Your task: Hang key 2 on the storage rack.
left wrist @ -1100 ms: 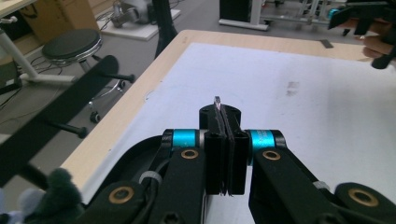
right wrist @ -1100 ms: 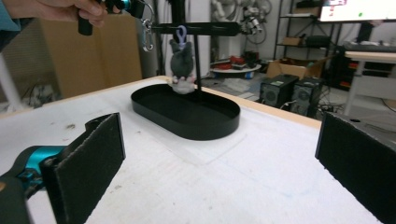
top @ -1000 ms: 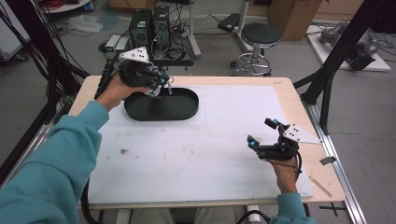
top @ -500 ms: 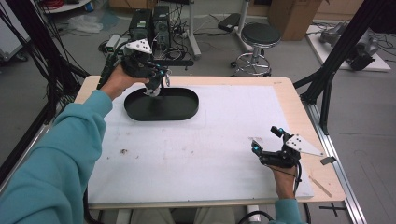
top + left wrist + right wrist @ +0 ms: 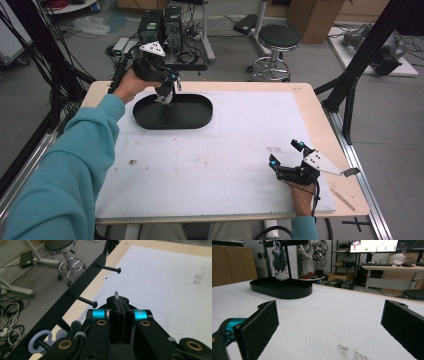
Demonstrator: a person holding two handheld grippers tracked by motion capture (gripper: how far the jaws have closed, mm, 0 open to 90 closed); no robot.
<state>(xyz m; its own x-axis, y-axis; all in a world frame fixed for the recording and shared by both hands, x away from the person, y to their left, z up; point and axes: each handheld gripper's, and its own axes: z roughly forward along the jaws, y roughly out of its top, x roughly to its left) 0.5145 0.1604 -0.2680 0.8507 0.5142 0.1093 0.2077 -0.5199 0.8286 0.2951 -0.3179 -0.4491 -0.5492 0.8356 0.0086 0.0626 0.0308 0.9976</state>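
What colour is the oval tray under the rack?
Black tray, clearest in the high view.

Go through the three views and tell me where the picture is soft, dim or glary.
High view: even overhead light, slightly soft, left gripper over the black tray. Left gripper view: jaws sharp, stool behind softer. Right gripper view: near jaws blurred, monitor glary, hanging plush toy dim.

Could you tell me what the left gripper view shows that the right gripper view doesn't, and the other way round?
Left gripper view: the left gripper, jaws shut on a metal ring, the rack's black pegs and a lilac clip on one peg.
Right gripper view: the right gripper with jaws open, a black oval tray, a grey and white plush toy hanging above it, and a monitor.
Both: the white mat and a black stool.
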